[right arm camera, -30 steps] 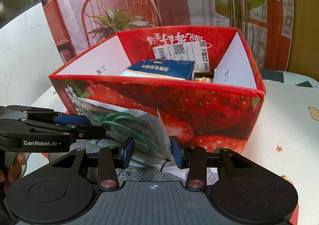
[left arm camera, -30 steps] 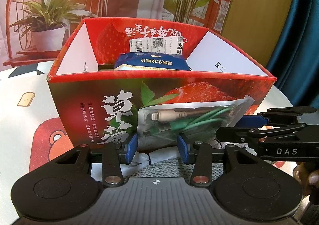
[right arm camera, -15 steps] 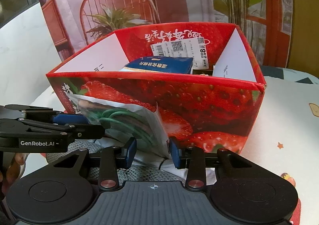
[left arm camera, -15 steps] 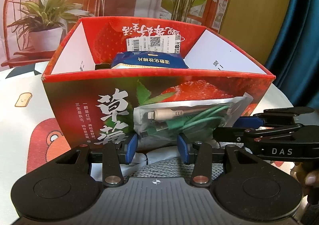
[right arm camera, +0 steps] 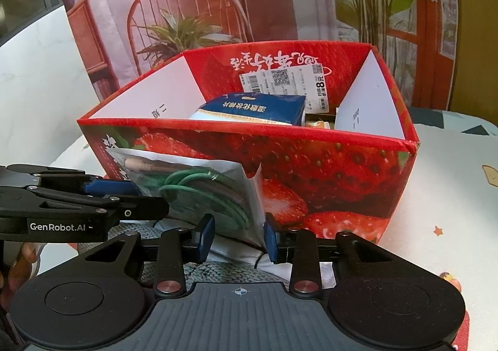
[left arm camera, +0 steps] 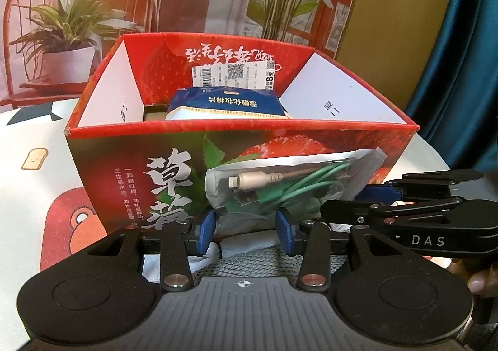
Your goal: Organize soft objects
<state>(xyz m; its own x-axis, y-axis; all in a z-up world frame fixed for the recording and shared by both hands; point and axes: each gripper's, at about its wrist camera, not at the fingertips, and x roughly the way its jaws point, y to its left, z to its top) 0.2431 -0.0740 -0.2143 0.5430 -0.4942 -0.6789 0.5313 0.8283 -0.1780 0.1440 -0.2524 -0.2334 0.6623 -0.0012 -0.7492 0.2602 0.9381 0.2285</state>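
Two grippers share one clear cable pouch [left arm camera: 292, 189], held low against the strawberry box [left arm camera: 124, 182] front: left gripper [left arm camera: 246, 226] clamps it, right gripper [right arm camera: 238, 234] has just been closing on its corner. Uneven pulls (slick plastic) could slip or snag it under the rim.

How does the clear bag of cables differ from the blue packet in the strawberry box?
The clear bag of cables is outside the strawberry box, in front of its near wall; the blue packet lies inside it. The bag is see-through, showing green and beige cables; the packet is opaque blue with white lettering. The bag stands between both tongs; nothing touches the packet. Both are soft, flexible packs.
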